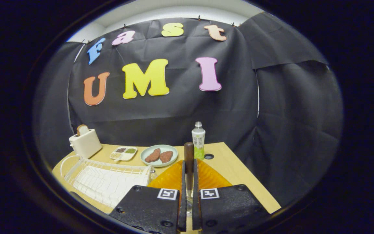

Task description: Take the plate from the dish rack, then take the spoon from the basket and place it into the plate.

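Gripper (189,195) fingers are pressing from both sides on the spoon (189,162), clamping its shaft in the narrow slot between them. The spoon's dark wooden handle is sticking up above the fingertips, rounded end uppermost; a glimpse of metal is showing lower down in the gap between the fingers, too hidden to tell more.

Directly beneath and just beyond the fingers, the orange plate (170,178) is lying on the wooden table (239,169), its ribbed rim showing on either side of the spoon. The spoon is hanging over the plate; whether its bowl is touching the plate I cannot tell.

To the left of the fingers, the white wire dish rack (105,180) is sitting on the table, just beside the plate's edge.

Farther back, a pale green plate (158,155) is holding two brown meat-like pieces. Left of it, a small white divided tray (123,153) is carrying brownish and green fillings. At the table's far left corner, a cream toaster (85,142) is standing with a slice of bread (82,129) poking out of the top. Behind the spoon handle, a plastic drink bottle (198,139) with a green label is standing upright, and a round dark hole (208,156) is showing in the tabletop just beside it.
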A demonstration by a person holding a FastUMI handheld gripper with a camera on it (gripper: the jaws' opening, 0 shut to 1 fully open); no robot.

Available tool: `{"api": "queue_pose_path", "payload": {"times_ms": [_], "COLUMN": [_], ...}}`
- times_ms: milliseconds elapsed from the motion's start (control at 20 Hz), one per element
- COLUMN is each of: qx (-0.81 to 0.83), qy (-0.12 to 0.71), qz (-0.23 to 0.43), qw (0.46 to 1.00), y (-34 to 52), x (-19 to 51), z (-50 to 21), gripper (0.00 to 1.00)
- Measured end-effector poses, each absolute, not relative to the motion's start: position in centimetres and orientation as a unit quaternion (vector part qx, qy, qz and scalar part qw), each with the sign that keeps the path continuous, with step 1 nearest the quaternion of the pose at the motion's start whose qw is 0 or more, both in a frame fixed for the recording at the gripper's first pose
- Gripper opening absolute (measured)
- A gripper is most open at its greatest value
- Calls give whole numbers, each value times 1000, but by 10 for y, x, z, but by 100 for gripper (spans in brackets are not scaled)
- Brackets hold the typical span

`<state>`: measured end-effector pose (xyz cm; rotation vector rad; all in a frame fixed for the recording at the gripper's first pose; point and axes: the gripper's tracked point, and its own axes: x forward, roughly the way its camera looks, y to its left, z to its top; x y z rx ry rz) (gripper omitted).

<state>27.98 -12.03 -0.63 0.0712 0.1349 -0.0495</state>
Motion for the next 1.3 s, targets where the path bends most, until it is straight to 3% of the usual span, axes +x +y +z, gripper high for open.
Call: {"api": "queue_pose_path", "payload": {"times_ms": [350, 650, 1300], "qx": [51, 43, 53], "qy": [-16, -22, 45], "qz": [-21, 19, 45], "qw": [998, 999, 997], "y": [-88, -43, 42], "x": [173, 116, 85], "z": [63, 62, -107], "gripper": [12, 12, 14]}}
